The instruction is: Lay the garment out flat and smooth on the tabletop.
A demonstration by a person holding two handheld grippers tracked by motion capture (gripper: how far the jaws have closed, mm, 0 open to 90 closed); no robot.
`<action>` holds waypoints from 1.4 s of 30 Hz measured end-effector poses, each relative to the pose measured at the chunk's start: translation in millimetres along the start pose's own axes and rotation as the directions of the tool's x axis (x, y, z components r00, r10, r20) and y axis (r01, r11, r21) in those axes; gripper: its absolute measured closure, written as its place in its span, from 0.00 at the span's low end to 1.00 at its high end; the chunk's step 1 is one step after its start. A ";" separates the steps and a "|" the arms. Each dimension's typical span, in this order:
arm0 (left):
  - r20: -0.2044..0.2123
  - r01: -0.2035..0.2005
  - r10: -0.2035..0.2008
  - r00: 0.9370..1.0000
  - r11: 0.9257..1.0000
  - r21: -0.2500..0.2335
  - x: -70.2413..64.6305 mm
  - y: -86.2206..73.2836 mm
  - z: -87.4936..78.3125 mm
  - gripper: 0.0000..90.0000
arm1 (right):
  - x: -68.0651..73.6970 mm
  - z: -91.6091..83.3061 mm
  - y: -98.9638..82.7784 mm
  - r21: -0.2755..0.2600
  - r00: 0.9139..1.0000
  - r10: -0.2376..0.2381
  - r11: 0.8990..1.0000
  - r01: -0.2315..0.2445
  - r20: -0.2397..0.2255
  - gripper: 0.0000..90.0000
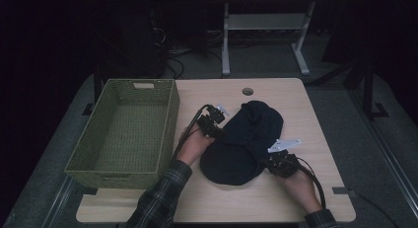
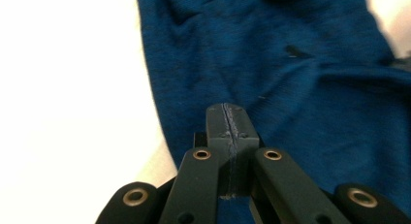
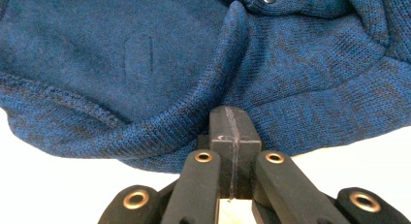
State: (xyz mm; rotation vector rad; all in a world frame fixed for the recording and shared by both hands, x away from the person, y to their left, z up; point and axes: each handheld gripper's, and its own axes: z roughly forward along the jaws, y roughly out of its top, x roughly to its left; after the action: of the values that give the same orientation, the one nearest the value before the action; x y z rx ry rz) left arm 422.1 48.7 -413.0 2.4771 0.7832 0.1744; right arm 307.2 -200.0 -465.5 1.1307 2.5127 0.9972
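A dark blue knitted garment (image 1: 246, 139) lies crumpled in the middle of the light wooden table (image 1: 276, 198). My left gripper (image 1: 219, 132) is at its left edge with the jaws pressed together. In the left gripper view the left gripper (image 2: 228, 107) hovers over the garment (image 2: 300, 88) with no cloth visible between the pads. My right gripper (image 1: 270, 163) is at the garment's near right edge. In the right gripper view the right gripper (image 3: 231, 110) is shut at the hem, and a raised fold of the garment (image 3: 145, 54) runs into its tips.
An empty green woven basket (image 1: 170, 119) stands on the left part of the table, close beside the left hand. A round cable hole (image 1: 247, 91) sits near the far edge. Beyond the table are white desk legs (image 1: 226, 45) and cables on the floor.
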 end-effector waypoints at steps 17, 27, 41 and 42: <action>0.024 0.035 -0.037 0.999 0.998 0.057 1.6 -14.7 30.9 1.00 | -2.2 -2.4 -0.2 0.020 1.000 -0.005 1.000 0.005 0.005 1.00; 0.075 0.011 -0.014 0.997 0.999 0.048 -24.0 -43.4 15.3 1.00 | -4.8 -7.5 -2.9 0.039 1.000 -0.012 0.999 0.011 0.024 1.00; 0.181 -0.018 0.011 0.983 0.999 0.038 -58.6 -73.1 0.5 1.00 | -0.9 -18.2 -15.7 0.038 1.000 -0.012 0.999 0.011 0.017 1.00; 0.185 -0.023 0.015 0.983 0.999 0.042 -60.6 -74.4 -0.6 1.00 | -0.4 -19.1 -16.9 0.036 1.000 -0.014 0.999 0.014 0.013 1.00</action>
State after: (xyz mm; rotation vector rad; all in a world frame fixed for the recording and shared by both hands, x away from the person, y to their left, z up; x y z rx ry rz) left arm 335.0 66.1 -449.4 2.4984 0.6916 -0.0667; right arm 289.3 -217.8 -462.4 1.1246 2.5342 0.9412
